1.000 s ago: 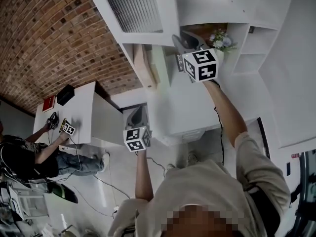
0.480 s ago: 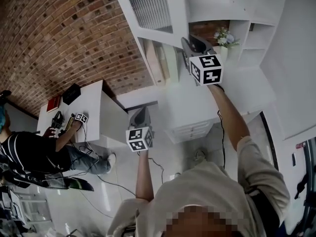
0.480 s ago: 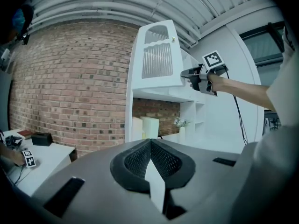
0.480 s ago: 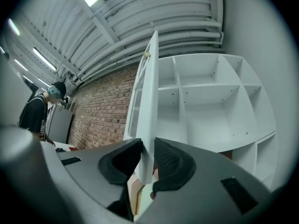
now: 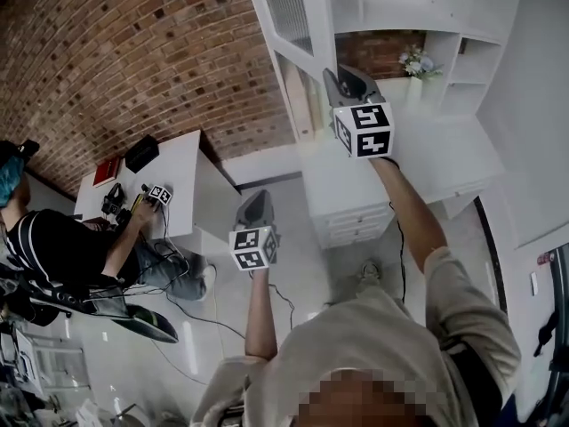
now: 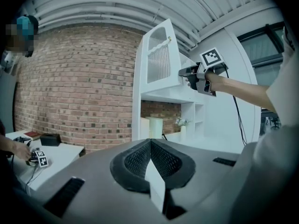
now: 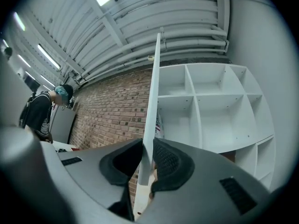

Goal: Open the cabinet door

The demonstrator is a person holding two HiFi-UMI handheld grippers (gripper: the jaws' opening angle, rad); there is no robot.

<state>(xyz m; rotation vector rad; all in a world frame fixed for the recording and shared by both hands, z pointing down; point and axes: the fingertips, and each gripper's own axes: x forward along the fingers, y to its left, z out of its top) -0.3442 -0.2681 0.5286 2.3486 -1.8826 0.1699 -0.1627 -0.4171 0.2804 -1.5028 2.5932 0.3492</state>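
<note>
The white cabinet door (image 5: 298, 25), with a ribbed glass panel, stands swung out from the tall white shelf cabinet (image 5: 444, 16). My right gripper (image 5: 335, 78) is raised at the door's lower free edge. In the right gripper view the thin door edge (image 7: 152, 101) runs up between the pads of the right gripper (image 7: 145, 148); the jaws are closing and pinch it. From the left gripper view the door (image 6: 159, 55) and the right gripper (image 6: 183, 73) show side on. My left gripper (image 5: 255, 201) hangs lower in open air, its jaws (image 6: 150, 141) shut with nothing held.
Open shelves (image 7: 210, 111) lie behind the door. A vase of flowers (image 5: 416, 65) stands on the counter above the drawers (image 5: 356, 221). At the left, a person (image 5: 53, 247) works at a white table (image 5: 178, 167) by the brick wall (image 5: 151, 52).
The door has swung further out from the cabinet, with the right gripper going along on its edge. The left gripper has shifted sideways too, and the person at the table shows more.
</note>
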